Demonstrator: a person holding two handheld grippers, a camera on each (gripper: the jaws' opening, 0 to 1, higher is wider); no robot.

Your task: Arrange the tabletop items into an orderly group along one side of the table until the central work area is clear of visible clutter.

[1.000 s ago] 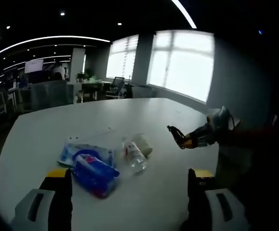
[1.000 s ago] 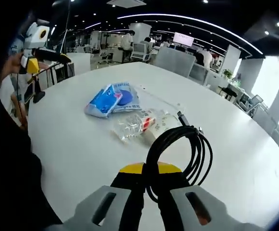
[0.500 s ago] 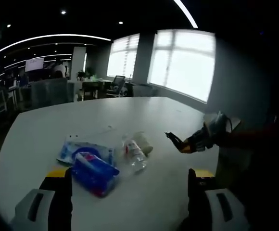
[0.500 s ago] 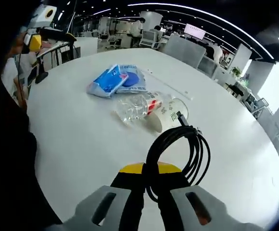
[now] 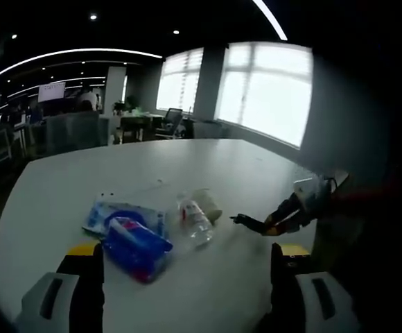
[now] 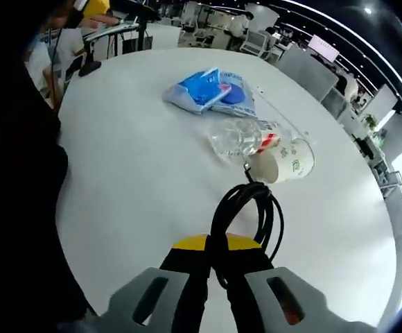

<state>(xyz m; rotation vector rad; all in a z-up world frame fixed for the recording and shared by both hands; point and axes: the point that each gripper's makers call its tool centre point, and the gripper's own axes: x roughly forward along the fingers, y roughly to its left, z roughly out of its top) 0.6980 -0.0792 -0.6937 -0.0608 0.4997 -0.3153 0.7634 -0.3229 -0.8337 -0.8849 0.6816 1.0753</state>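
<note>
My right gripper (image 6: pixel 217 267) is shut on a coiled black cable (image 6: pixel 246 215), held low over the white table (image 6: pixel 138 173) just short of a paper cup (image 6: pixel 287 161) lying on its side. Beside the cup lies a clear plastic bottle (image 6: pixel 246 139) with a red label, and beyond it two blue packets (image 6: pixel 211 90). In the left gripper view the right gripper (image 5: pixel 299 208) comes in from the right with the cable (image 5: pixel 251 223), near the cup (image 5: pixel 206 205), bottle (image 5: pixel 194 222) and blue packets (image 5: pixel 132 239). My left gripper (image 5: pixel 186 274) stands open above the near table edge, nothing between its fingers.
The round white table (image 5: pixel 118 173) stretches wide behind the items. Office chairs and desks (image 5: pixel 69 132) stand beyond its far edge under bright windows (image 5: pixel 263 97). A person's dark sleeve (image 6: pixel 14 173) runs along the left of the right gripper view.
My right gripper has carried the cable down and closer to the cup and bottle. The left gripper has stayed in place, still open.
</note>
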